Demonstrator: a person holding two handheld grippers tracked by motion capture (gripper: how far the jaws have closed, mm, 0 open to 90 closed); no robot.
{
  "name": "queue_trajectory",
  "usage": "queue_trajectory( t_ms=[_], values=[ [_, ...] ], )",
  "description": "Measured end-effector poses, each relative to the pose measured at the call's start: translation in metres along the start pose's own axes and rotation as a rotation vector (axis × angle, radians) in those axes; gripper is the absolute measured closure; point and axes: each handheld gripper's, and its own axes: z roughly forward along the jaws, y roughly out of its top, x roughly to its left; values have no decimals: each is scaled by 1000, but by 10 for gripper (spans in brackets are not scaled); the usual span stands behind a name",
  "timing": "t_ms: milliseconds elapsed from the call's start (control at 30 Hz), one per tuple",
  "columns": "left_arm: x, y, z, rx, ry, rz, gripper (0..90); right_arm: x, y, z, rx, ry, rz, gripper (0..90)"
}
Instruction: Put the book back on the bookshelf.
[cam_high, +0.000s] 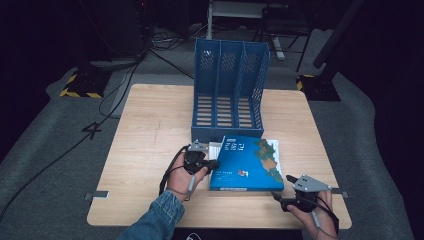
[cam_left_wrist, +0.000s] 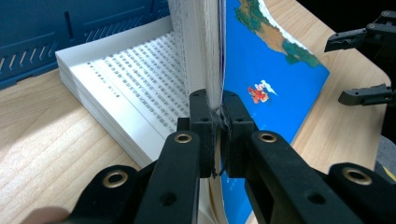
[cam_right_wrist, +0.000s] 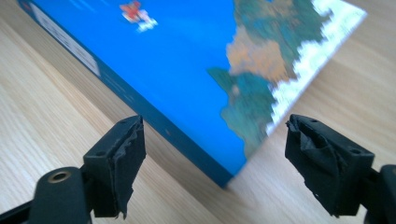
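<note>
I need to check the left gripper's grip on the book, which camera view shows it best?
The left gripper view: the left gripper is clamped on the lifted cover and pages of the blue book. The high view shows it small at the book's left edge; the right gripper view shows just the cover.

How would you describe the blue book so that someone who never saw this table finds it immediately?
On the wooden table, look just in front of the blue file rack with three slots. The book lies there, partly open. Its bright blue cover with a map-like picture is pinched and lifted by the left gripper.
</note>
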Motion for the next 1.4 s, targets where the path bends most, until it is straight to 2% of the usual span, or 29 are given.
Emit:
queue_trajectory(
  t_ms=[67, 133, 167, 200, 267, 433, 567, 867, 1100, 1233, 1333, 1367, 1400],
  values=[
    [-6, 9, -4, 6, -5, 20, 854, 8, 10, 1, -34, 14, -35, 206],
    [-8, 13, -6, 7, -6, 25, 854, 11, 14, 2, -40, 21, -49, 209],
    [-11, 17, -8, 10, -7, 36, 854, 18, 21, 6, -50, 35, -79, 222],
    [-14, 22, -9, 12, -7, 45, 854, 18, 21, 6, -50, 35, -79, 222],
    [-20, 32, -13, 9, -17, 69, 855, 28, 30, 13, -64, 60, -109, 228],
    [-23, 42, -15, 10, -32, 80, 855, 36, 40, 19, -86, 77, -119, 220],
    [-25, 49, -15, 9, -47, 92, 855, 40, 47, 23, -96, 74, -121, 195],
    [-31, 65, -16, 10, -78, 121, 856, 58, 59, 35, -91, 86, -149, 196],
    [-34, 76, -10, 4, -100, 131, 856, 65, 70, 41, -94, 39, -187, 151],
    [-35, 78, -6, 11, -103, 128, 856, 70, 76, 47, -102, 2, -226, 120],
    [-35, 79, -3, 12, -107, 122, 856, 72, 77, 51, -108, -7, -226, 66],
    [-34, 80, -1, 13, -108, 116, 856, 75, 77, 55, -103, -16, -231, 11],
    [-34, 80, -1, 13, -108, 116, 856, 76, 78, 58, -98, -25, -239, 0]
  ],
)
